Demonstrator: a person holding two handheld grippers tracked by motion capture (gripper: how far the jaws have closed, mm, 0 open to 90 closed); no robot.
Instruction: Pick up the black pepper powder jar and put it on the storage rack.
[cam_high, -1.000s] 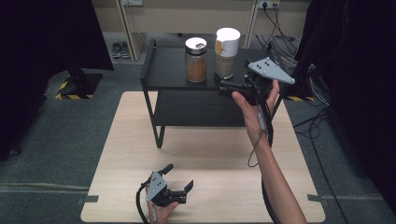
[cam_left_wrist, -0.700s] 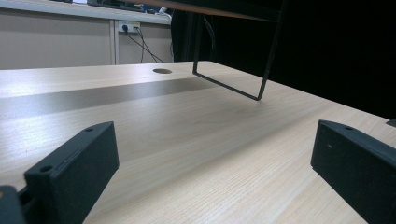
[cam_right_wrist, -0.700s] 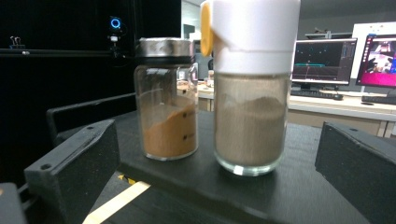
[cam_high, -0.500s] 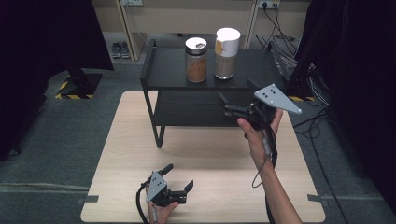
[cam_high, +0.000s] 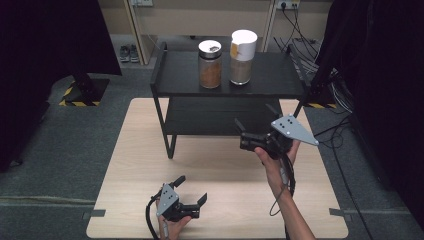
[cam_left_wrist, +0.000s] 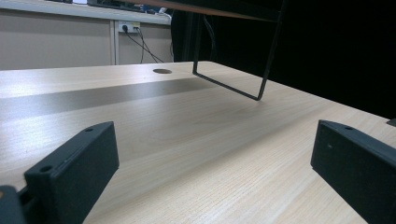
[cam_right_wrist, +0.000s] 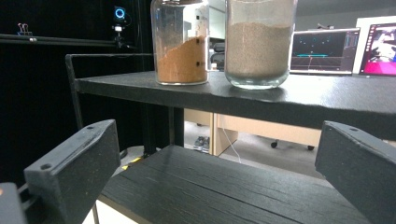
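Observation:
A black two-tier shelf stands on the pale wooden table. On its top board are two glass jars: one holds orange-brown powder, the other pale sand under a white lid. My right gripper is open and empty, held in the air before the shelf's front right, jaws pointing at the lower board. My left gripper rests low near the table's front edge, open and empty.
The shelf's thin metal leg stands ahead of the left gripper. A round cable hole is in the tabletop. Cables lie on the floor right of the table. Monitors glow behind the shelf.
The right gripper has drawn back from the top shelf by the jars, dropping toward the person to the level of the lower board. The left gripper stayed still.

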